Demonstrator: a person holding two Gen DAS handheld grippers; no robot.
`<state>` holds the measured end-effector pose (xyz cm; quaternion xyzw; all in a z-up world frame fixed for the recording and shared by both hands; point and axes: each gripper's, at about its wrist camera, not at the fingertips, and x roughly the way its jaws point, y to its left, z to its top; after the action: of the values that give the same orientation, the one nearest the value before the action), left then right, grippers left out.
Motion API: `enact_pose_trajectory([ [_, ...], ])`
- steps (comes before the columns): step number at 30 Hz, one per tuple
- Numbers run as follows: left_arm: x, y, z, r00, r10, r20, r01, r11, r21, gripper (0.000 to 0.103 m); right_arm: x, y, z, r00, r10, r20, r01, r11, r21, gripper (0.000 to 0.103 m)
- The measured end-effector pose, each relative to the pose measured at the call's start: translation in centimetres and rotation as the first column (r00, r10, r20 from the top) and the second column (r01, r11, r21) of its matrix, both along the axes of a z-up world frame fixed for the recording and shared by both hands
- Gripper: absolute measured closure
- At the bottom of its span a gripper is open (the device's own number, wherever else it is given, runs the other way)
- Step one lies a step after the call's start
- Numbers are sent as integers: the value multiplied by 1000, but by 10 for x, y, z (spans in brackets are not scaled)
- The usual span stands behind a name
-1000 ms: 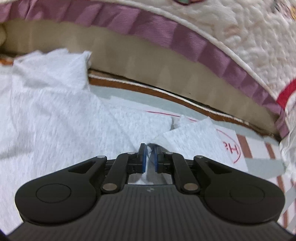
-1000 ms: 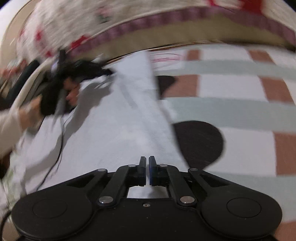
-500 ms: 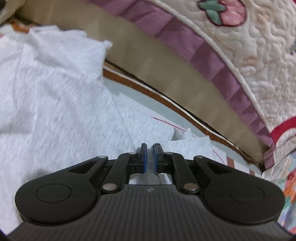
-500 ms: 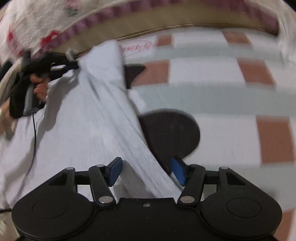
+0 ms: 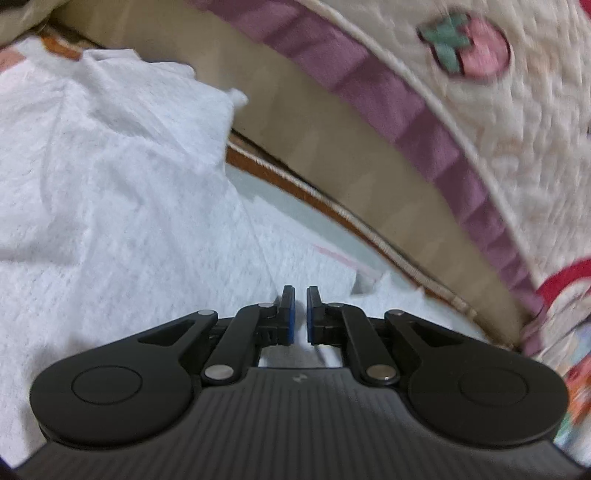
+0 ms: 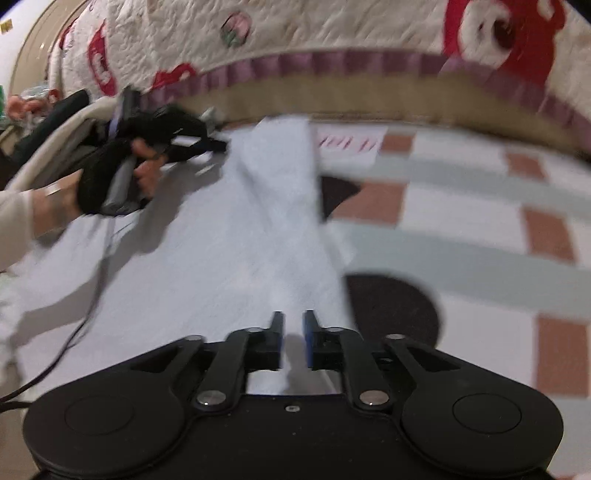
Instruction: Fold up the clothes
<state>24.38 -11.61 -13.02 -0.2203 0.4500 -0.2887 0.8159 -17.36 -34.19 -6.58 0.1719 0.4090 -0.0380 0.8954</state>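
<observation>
The white garment (image 6: 229, 236) lies spread on the checked mat (image 6: 461, 192) beside the quilted bed (image 6: 332, 33), one long side already turned in as a fold — the rest unfolded, I judge. The left claw (image 5: 300, 314) is pinched shut on its far corner; the right claw (image 6: 293, 341) has just been closing on the near edge, cloth between its jaws — whether it grips yet, I cannot tell.
</observation>
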Motion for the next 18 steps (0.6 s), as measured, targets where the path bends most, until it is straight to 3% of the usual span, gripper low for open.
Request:
enact_pose_trajectory([
  [1,1,4,0,1000,14,-12,-14,1000,-25,98,1,-7,-2,1000,-26,-7,26,1000,18,53],
  [3,4,6,1,999,23,-39,-24,999,-23,99,4,-21,-7,997,-78,-24,79,996,52,42],
  [5,0,6,8,999,-3,-33,2,999,-37,99,11,-36,-21,991,-97,-95,110,985,133,41],
  [7,-7,5,19,999,-45,-10,44,997,-60,99,8,-47,-26,987,-124,-98,145,960,239,41],
  [9,-24,-7,35,988,-138,68,141,989,-45,98,6,-52,-31,988,-123,-97,149,927,343,41],
  [10,-33,-14,43,976,-189,108,193,981,-27,97,6,-50,-32,988,-117,-104,146,925,350,41],
  [12,-58,-41,55,922,-334,196,322,942,89,97,7,-38,-29,991,-82,-104,108,955,275,44],
  [13,-70,-58,57,888,-410,208,391,911,130,97,8,-31,-27,993,-62,-101,83,969,231,47],
  [16,-106,-102,51,787,-589,184,549,804,228,96,9,-11,-22,995,11,-96,3,990,139,53],
  [18,-124,-120,44,755,-635,162,585,764,273,96,8,3,-18,994,56,-97,-51,997,49,53],
])
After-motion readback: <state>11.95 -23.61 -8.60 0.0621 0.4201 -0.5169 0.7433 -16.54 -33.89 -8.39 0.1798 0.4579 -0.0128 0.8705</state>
